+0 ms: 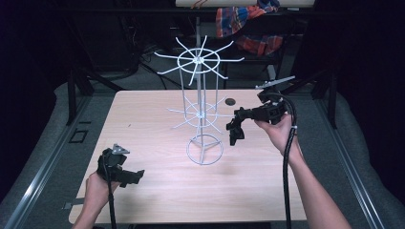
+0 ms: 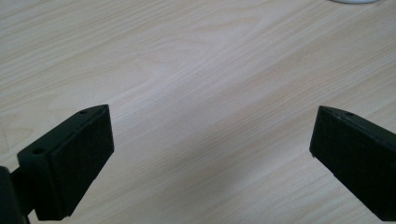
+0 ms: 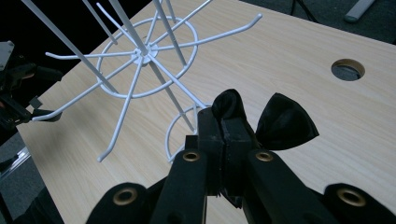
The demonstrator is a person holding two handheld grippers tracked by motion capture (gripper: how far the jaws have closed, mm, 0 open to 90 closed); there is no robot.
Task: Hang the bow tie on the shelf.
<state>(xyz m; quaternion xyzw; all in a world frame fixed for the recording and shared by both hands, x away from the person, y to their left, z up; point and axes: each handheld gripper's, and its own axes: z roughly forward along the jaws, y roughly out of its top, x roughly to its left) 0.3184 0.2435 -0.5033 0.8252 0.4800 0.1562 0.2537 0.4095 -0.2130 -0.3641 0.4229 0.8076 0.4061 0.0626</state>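
White wire rack [image 1: 201, 102] stands upright near the middle of my light wooden table [image 1: 157, 191], with a ring base, thin vertical rods and two tiers of radiating hooked arms, the upper tier wider than the lower. On my right gripper view I look down through the lower tier's spokes [image 3: 140, 56] to the ring base on the tabletop.

My right gripper [image 1: 235, 130] is raised off the table just to the right of the rack, about level with its lower tier, held in the person's right hand [image 1: 279, 130]. Its jaws are pressed together on a small black piece of soft material [image 3: 261, 122], which bulges out beyond the jaw tips in two rounded lobes. I cannot tell what the piece is. It hangs near the rack's arms but I see no contact with them.

My left gripper [image 1: 134, 176] sits low at the near left corner of the table, well apart from the rack, in the person's left hand [image 1: 98, 188]. Its jaws are spread wide with bare wood grain between them and nothing in its grasp.

A round hole [image 1: 230, 101] in the tabletop lies behind the right gripper. Beyond the table, a plaid cloth [image 1: 243, 26] is draped in the dark background.
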